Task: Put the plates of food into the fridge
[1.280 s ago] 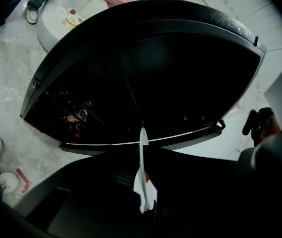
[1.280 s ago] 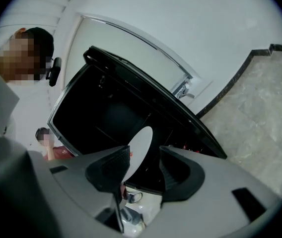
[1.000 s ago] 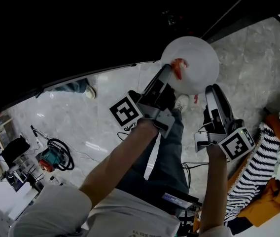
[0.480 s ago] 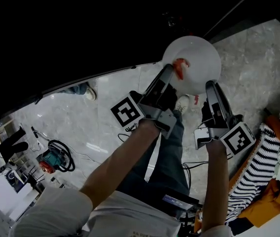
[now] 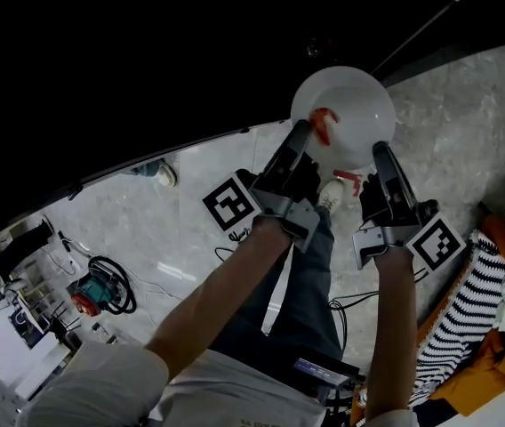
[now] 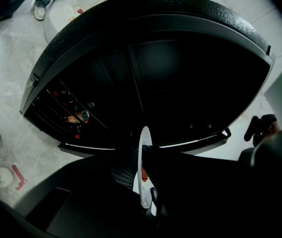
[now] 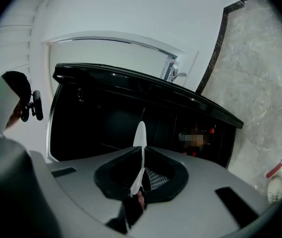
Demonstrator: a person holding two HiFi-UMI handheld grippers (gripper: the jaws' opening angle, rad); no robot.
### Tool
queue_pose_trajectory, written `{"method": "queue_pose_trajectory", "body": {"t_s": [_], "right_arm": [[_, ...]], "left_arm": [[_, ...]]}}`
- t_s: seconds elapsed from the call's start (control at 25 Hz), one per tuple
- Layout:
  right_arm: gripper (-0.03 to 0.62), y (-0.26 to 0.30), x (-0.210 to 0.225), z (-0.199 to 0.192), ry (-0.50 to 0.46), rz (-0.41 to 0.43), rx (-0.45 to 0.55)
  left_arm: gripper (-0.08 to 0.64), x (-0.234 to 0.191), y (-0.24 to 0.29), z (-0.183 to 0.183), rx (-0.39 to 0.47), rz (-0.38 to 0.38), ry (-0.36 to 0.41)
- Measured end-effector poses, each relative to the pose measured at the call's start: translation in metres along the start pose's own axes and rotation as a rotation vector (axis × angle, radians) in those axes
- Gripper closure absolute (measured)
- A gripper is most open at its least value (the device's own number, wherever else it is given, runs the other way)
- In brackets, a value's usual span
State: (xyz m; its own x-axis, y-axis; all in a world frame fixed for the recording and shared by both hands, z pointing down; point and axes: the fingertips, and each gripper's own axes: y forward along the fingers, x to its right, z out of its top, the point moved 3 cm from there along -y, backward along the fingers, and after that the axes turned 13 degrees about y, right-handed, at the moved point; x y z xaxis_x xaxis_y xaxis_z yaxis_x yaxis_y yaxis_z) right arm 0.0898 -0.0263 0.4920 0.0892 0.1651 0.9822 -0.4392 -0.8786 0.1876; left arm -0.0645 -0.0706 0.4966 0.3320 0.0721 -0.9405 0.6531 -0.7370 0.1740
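A white plate point(image 5: 350, 105) with red food point(image 5: 324, 124) is held level in front of the black fridge point(image 5: 146, 52). My left gripper point(image 5: 304, 133) is shut on the plate's left rim, next to the food. My right gripper point(image 5: 382, 149) has just been closing its jaws, and they now clamp the plate's right rim. In the left gripper view the plate point(image 6: 144, 175) shows edge-on between the jaws of the left gripper point(image 6: 142, 157), before the dark fridge point(image 6: 146, 68). The right gripper view shows the same plate point(image 7: 140, 138) edge-on in the right gripper point(image 7: 142, 157), facing the fridge point(image 7: 131, 113).
Below is a marble floor with a cabled power tool point(image 5: 101, 287) at the left and a shoe point(image 5: 165, 174). A striped cloth point(image 5: 466, 327) lies over orange fabric at the right. The person's jeans leg point(image 5: 301, 283) is beneath the arms.
The right gripper has moved in to the plate's right rim and closed on it. The left gripper and plate have hardly shifted.
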Motion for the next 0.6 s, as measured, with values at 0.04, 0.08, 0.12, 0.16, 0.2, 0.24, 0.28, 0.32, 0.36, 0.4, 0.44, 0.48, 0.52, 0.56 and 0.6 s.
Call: {"method": "queue_pose_trajectory", "body": {"t_s": [0.04, 0.08, 0.12, 0.16, 0.2, 0.24, 0.28, 0.32, 0.36, 0.4, 0.44, 0.48, 0.52, 0.56, 0.6], "right_arm": [[0.569, 0.003, 0.0, 0.001, 0.012, 0.004, 0.0], [0.57, 0.006, 0.001, 0.003, 0.024, 0.01, 0.0], [0.571, 0.008, 0.001, 0.004, 0.034, 0.015, 0.0], [0.571, 0.011, 0.001, 0.006, 0.042, 0.021, 0.001], [0.572, 0.013, 0.001, 0.007, 0.049, 0.028, 0.001], [0.572, 0.016, 0.001, 0.008, 0.054, 0.036, 0.001], [0.572, 0.018, 0.001, 0.009, 0.06, 0.043, 0.002], [0.572, 0.02, 0.001, 0.009, 0.068, 0.049, 0.004], [0.573, 0.021, 0.0, 0.01, 0.077, 0.054, 0.008], [0.574, 0.023, 0.0, 0.012, 0.085, 0.06, 0.012], [0.574, 0.025, -0.001, 0.014, 0.091, 0.065, 0.017], [0.574, 0.028, -0.002, 0.017, 0.094, 0.07, 0.021], [0.574, 0.031, -0.002, 0.021, 0.094, 0.074, 0.024], [0.574, 0.036, -0.003, 0.025, 0.095, 0.079, 0.026], [0.574, 0.04, -0.003, 0.029, 0.096, 0.083, 0.026]], "left_arm": [[0.541, -0.001, 0.001, 0.002, 0.011, 0.004, -0.011], [0.541, -0.002, 0.002, 0.003, 0.019, 0.008, -0.018], [0.541, -0.003, 0.002, 0.003, 0.024, 0.012, -0.019], [0.541, -0.004, 0.003, 0.004, 0.025, 0.014, -0.018], [0.541, -0.005, 0.004, 0.005, 0.026, 0.015, -0.015], [0.541, -0.005, 0.005, 0.007, 0.029, 0.015, -0.01], [0.541, -0.005, 0.006, 0.008, 0.032, 0.014, -0.003], [0.541, -0.005, 0.007, 0.01, 0.036, 0.012, 0.002], [0.541, -0.004, 0.008, 0.011, 0.04, 0.011, 0.004], [0.541, -0.004, 0.01, 0.012, 0.043, 0.011, 0.002], [0.541, -0.004, 0.012, 0.014, 0.046, 0.011, 0.0], [0.541, -0.003, 0.015, 0.015, 0.046, 0.013, -0.003], [0.541, -0.003, 0.019, 0.018, 0.044, 0.016, -0.005], [0.541, -0.003, 0.024, 0.02, 0.043, 0.019, -0.005], [0.541, -0.002, 0.029, 0.023, 0.042, 0.021, -0.003]]}}
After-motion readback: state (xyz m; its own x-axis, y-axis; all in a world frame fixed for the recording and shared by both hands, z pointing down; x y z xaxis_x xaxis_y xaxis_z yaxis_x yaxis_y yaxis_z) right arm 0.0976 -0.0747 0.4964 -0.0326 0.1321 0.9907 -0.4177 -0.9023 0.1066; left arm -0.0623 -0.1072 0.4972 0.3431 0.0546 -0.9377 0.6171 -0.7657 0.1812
